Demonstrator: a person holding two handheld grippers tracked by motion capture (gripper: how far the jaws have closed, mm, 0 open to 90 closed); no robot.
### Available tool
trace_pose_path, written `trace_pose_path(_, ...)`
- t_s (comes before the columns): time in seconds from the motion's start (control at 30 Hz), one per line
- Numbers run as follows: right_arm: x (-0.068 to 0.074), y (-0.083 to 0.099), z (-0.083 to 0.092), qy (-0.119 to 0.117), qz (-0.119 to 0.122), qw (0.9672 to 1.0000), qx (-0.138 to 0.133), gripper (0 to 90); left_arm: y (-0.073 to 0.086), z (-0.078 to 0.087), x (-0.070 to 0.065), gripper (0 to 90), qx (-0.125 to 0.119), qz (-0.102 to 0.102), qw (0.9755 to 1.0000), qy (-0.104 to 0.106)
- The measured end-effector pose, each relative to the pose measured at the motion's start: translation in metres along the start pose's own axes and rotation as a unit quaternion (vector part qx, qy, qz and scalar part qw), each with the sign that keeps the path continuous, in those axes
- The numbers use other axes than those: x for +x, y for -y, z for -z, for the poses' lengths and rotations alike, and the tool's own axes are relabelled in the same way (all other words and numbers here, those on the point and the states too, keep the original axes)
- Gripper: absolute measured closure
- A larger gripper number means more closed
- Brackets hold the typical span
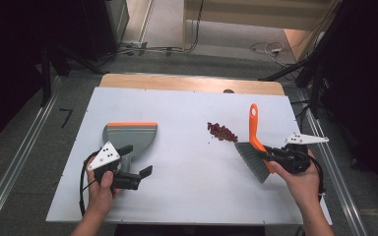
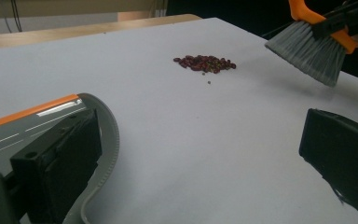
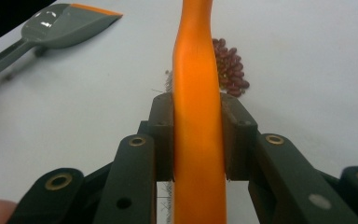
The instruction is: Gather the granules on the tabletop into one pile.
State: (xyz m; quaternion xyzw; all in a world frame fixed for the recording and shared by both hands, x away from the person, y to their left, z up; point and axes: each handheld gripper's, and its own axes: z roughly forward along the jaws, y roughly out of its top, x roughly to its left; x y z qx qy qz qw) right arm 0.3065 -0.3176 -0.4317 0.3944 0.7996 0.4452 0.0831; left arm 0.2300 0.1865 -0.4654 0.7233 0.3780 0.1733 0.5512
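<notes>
Grey dustpan [image 1: 130, 134] lies apart from the beans [image 1: 221, 132].

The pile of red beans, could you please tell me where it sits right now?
In the high view the beans lie right of the table's middle, just left of the brush in the right gripper, well right of the dustpan.

Grey dustpan [image 1: 130, 133] flat, left; red beans [image 1: 221, 132] piled centre; orange-handled brush [image 1: 254, 147] lifted right.
</notes>
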Motion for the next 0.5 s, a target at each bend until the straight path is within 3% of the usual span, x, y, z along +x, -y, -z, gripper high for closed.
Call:
trace_pose_path(0.3, -0.018, 0.030, 0.028, -0.002, -0.054, 0.9983, -0.025, 68.4, -0.001, 0.003, 0.000, 0.0, -0.003, -0.002, 1.0000, -0.001)
trace_pose_path(0.5, -0.026, 0.036, 0.029, -0.002, -0.067, 0.9974, -0.025, 68.4, -0.001, 0.004, 0.001, 0.0, -0.006, 0.001, 1.0000, -0.002)
